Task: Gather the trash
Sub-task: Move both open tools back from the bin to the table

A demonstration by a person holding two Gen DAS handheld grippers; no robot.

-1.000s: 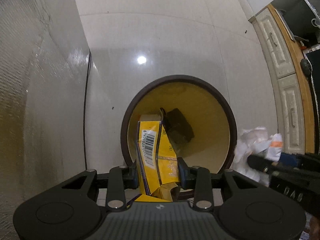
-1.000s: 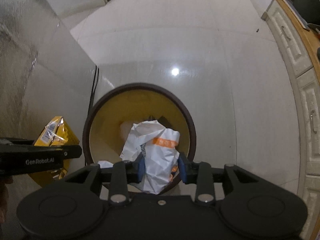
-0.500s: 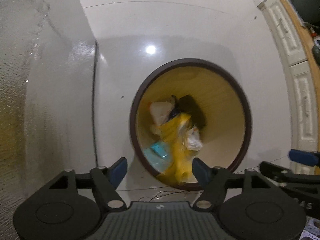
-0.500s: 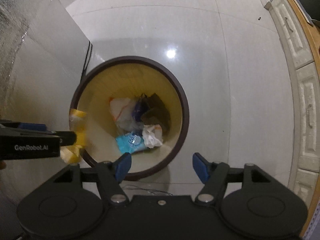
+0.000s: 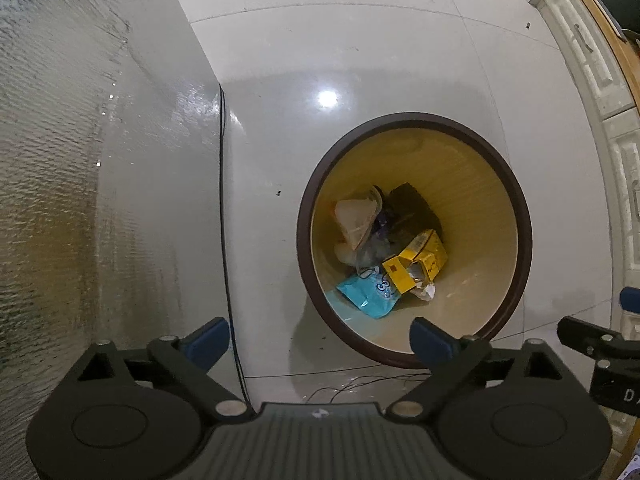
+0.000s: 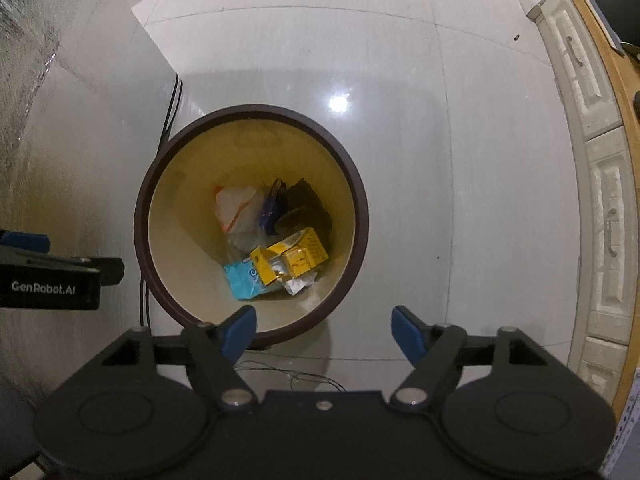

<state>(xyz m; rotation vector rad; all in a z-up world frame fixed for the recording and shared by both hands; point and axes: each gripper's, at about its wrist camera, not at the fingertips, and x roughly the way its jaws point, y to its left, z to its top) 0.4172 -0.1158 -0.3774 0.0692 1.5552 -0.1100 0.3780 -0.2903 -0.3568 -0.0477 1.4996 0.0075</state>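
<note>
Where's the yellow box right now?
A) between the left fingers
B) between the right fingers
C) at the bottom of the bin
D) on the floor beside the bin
C: the yellow box lies at the bottom of the bin, beside a blue packet; no trash sits between either gripper's fingers.

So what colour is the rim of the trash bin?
Dark brown, around a pale yellow inside. The trash bin rim shows best in the right wrist view.

Dim, greyish indoor light from overhead leaves one round glare spot [image 5: 327,99] on the glossy tiled floor [image 6: 400,60]. Both views are sharp, with strong fisheye bending and black vignetted corners. The trash bin [image 6: 362,216] casts a soft shadow.
</note>
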